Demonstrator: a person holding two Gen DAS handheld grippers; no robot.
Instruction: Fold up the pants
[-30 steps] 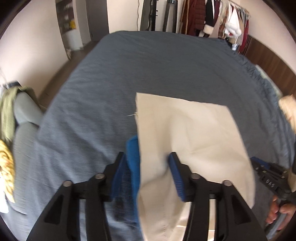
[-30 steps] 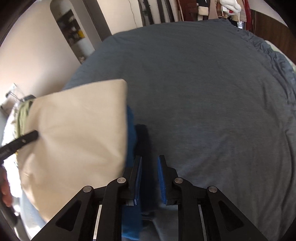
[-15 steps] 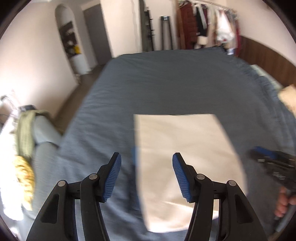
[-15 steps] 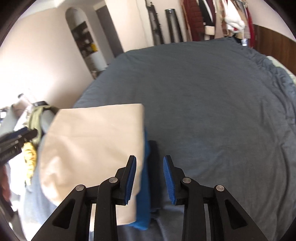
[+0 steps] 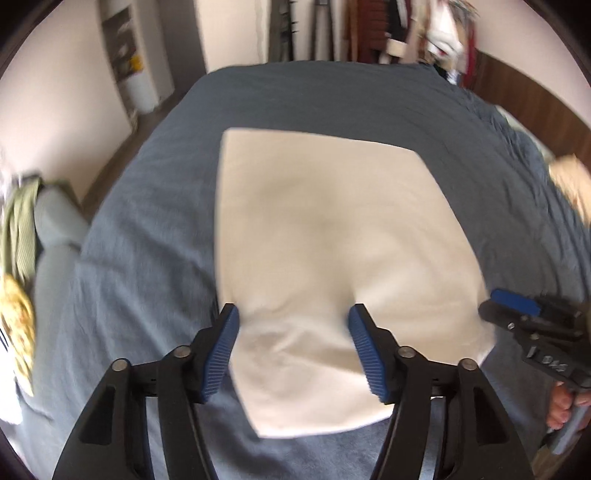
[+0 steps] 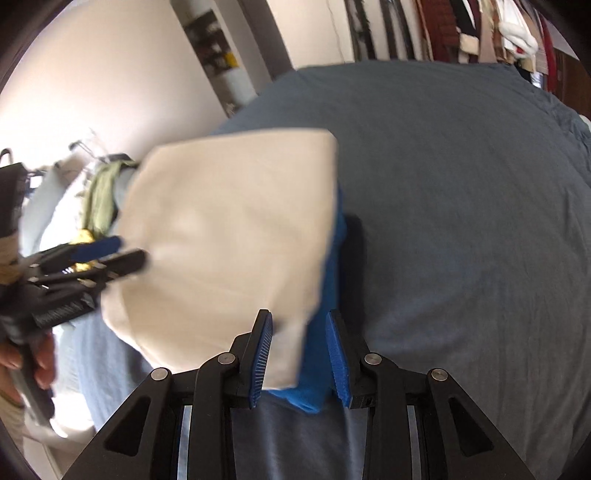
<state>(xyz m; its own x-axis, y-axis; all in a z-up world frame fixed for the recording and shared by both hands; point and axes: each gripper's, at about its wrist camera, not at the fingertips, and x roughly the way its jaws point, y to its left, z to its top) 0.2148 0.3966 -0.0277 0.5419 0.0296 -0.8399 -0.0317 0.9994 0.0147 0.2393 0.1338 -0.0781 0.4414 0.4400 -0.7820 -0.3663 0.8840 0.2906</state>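
The cream pants (image 5: 325,243) lie folded into a flat rectangle on the grey-blue bed (image 5: 332,96). My left gripper (image 5: 293,339) is open, its blue pads either side of the near left edge of the pants, just above the cloth. In the right wrist view the pants (image 6: 229,243) lie on top of a folded blue garment (image 6: 325,332). My right gripper (image 6: 300,350) is open, straddling the near right corner of the pants and the blue garment. Each gripper also shows in the other's view: the right one (image 5: 532,325), the left one (image 6: 92,258).
A chair with green and yellow clothes (image 5: 22,236) stands left of the bed. A rack of hanging clothes (image 5: 424,33) is beyond the far end. A wooden headboard (image 5: 535,96) runs along the right. A pillow (image 5: 572,184) lies at the right edge.
The left gripper let go of the pants and opened wide. The right gripper opened a little. Both pulled back and now hover over the near edge of the folded pants.
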